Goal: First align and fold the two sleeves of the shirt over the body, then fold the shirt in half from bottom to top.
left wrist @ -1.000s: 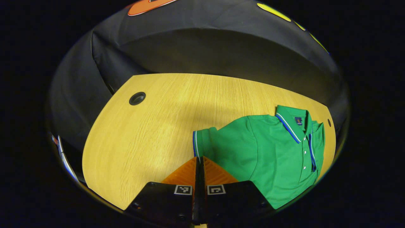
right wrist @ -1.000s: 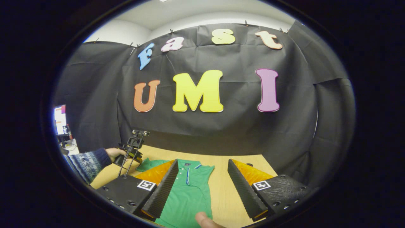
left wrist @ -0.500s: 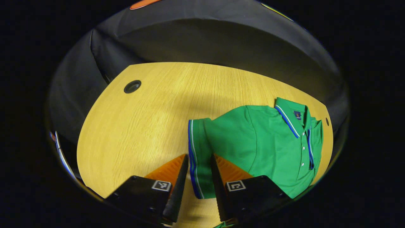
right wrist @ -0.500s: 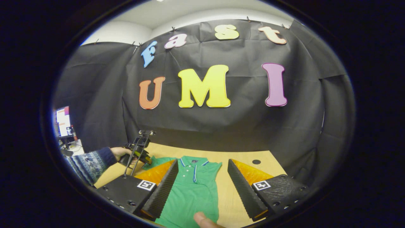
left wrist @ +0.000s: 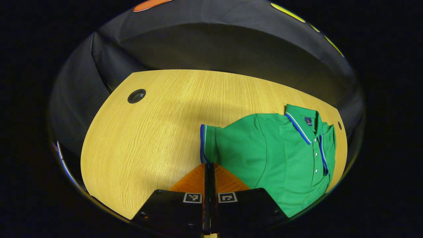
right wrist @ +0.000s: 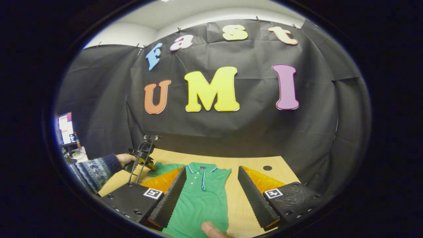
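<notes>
Up front in the left gripper view, the left gripper (left wrist: 209, 165) had its 2 fingers pressed together, their tips meeting the lower end of the blue-and-white striped cuff (left wrist: 202, 143) of the green polo shirt (left wrist: 277, 155); whether any cloth was actually pinched between them could not be told, since the seam between the fingers hid it. That sleeve (left wrist: 211, 145) stuck out from the body toward the bare middle of the wooden table (left wrist: 148, 138), so the shirt's body lay to the right of the fingers and ahead of them, with the collar (left wrist: 299, 124) and the button placket (left wrist: 320, 152) at the far right. A round cable hole (left wrist: 136, 96) sat well apart at the table's far left. Judged from this, the sleeve fold would have to carry the cuff rightward across the body, toward the placket. In the right gripper view, the right gripper (right wrist: 211, 188) stood with its fingers spread wide and nothing between them but air, looking up the polo shirt along its long axis, collar (right wrist: 200, 167) at the far end. The other sleeve seemed already folded in, as that edge of the body (right wrist: 226, 198) ran straight, though this was a judgement. Farther off at the left, a hand (right wrist: 125, 160) in a patterned knit sleeve (right wrist: 94, 171) held the left gripper (right wrist: 145, 158) at the shirt's outstretched sleeve, so the left one was plainly the nearer to the work. A fingertip (right wrist: 210, 228) showed at the bottom edge over the green cloth.
</notes>
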